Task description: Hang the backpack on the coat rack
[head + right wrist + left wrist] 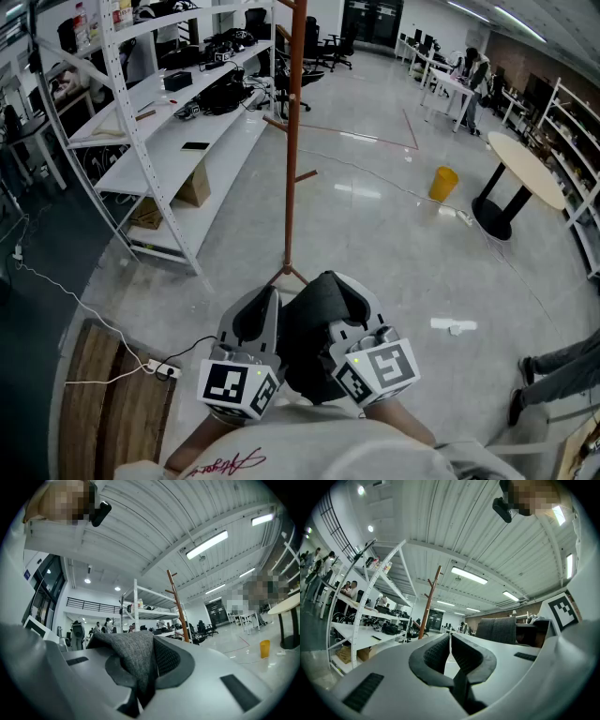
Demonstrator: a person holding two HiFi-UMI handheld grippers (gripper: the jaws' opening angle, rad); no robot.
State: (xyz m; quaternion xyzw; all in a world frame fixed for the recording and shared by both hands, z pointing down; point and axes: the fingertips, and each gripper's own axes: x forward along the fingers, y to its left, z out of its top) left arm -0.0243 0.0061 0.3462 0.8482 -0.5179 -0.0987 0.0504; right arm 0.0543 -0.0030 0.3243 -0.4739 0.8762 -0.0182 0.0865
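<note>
Between my two grippers sits the dark grey backpack (314, 328), and the right gripper (151, 651) has its jaws pinched tight on a fold of the fabric. My left gripper (450, 652) is closed on nothing, just beside the bag. Straight beyond stands the coat rack (291, 141) on the floor — not touching the backpack.

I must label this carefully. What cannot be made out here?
- Dark grey fabric backpack: head view, lower part hidden behind left gripper and right gripper.
- Tall brown wooden coat rack: head view, top cut off by edge.
- Right gripper view: which backpack part the fingers pinch; only a fold shows.
</note>
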